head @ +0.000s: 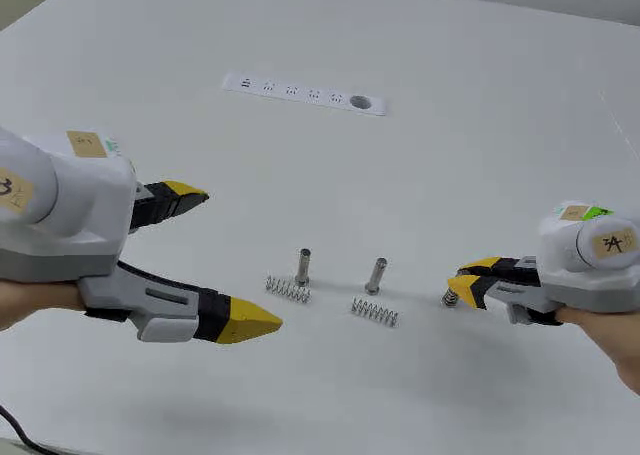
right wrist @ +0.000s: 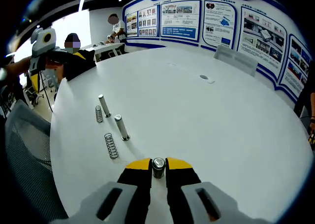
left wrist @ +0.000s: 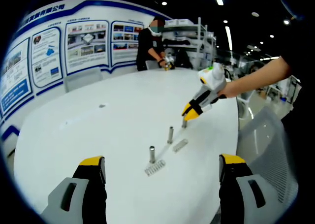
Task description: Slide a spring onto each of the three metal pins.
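the third pin (right wrist: pixel 158 167) is standing on the white table (head: pixel 450 125). the right gripper (right wrist: pixel 158 160) is holding it with jaws drawn narrow, one yellow tip pressing on each side of the pin's head. in the head view we are seeing a coil-like shape at the foot of this pin, just under the tips. it is too small for us to say whether a spring is seated there.

the first pin (head: pixel 303 266) and the second pin (head: pixel 376 274) are standing upright and bare, near each other. the first spring (head: pixel 288 289) is lying on its side just beside the foot of the first pin. the second spring (head: pixel 374 312) is lying on its side near the second pin, apart from it. the left gripper (head: pixel 220 257) is hovering above the table with jaws spread wide, carrying nothing, well apart from the first pin.

we are judging the step in hand to be work on the third pin, with two pins not yet loaded. the next move is calling for these actions:
- pinch a lying spring across its side.
- turn it upright and line its bore up with a pin's head.
- lower it without tipping the pin.

we are expecting the thin coil to roll or squash under a hard pinch.

the right gripper's jaws are hiding the shaft of the third pin. a power strip (head: pixel 303 92) is lying farther back on the table.
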